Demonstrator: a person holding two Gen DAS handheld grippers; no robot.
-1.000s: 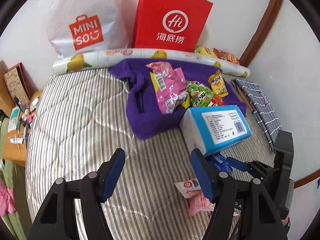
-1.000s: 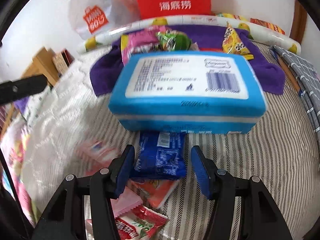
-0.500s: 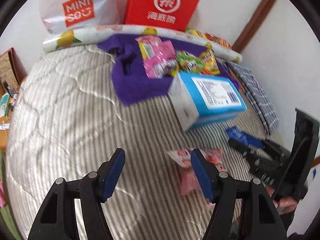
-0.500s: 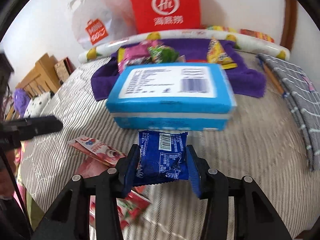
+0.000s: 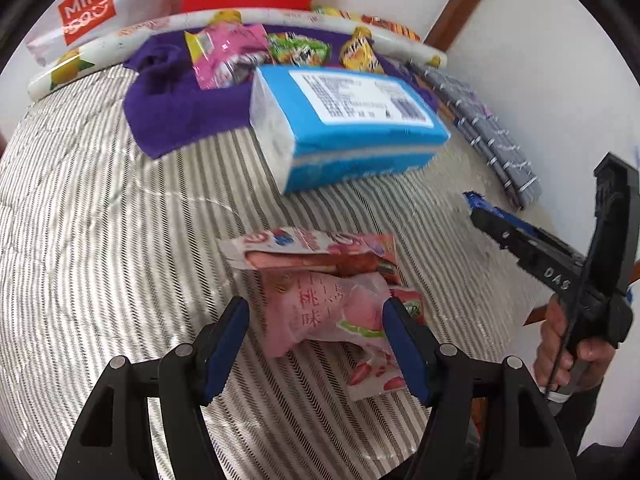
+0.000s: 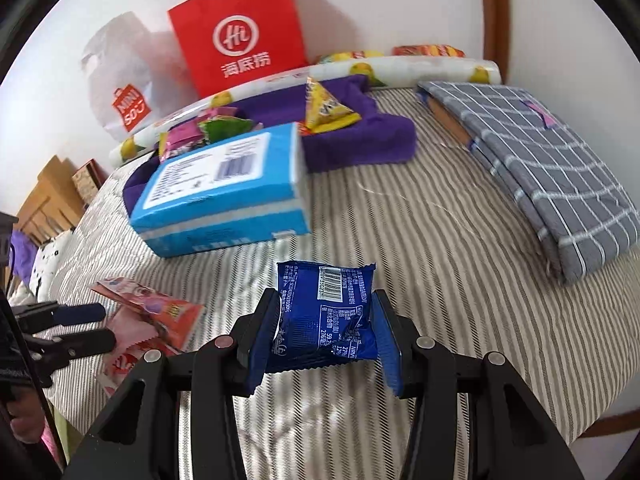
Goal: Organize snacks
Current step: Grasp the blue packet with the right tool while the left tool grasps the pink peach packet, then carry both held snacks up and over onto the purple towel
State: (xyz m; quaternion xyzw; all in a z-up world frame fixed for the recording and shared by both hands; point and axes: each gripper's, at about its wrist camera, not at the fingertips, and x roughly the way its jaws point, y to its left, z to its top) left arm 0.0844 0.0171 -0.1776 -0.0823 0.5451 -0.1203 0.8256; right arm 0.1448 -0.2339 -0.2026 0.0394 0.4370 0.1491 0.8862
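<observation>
My right gripper (image 6: 325, 312) is shut on a dark blue snack packet (image 6: 326, 308) and holds it above the striped bed; it also shows at the right of the left wrist view (image 5: 486, 216). My left gripper (image 5: 316, 318) is open, its fingers either side of a pink peach-flavour snack packet (image 5: 320, 312) that lies on the bed. A red and white packet (image 5: 308, 252) lies just beyond it. Several snacks (image 5: 256, 50) lie on a purple towel (image 5: 180, 108) at the back.
A blue tissue pack (image 5: 352, 124) lies in the middle of the striped bed (image 5: 100, 240). A grey checked pouch (image 6: 532, 164) lies at the right. A red paper bag (image 6: 240, 36), a white Miniso bag (image 5: 80, 12) and a printed roll (image 6: 400, 68) stand along the wall.
My right gripper closed on the blue packet and lifted it away from the tissue pack. My left gripper moved forward and down over the pink packet, still open.
</observation>
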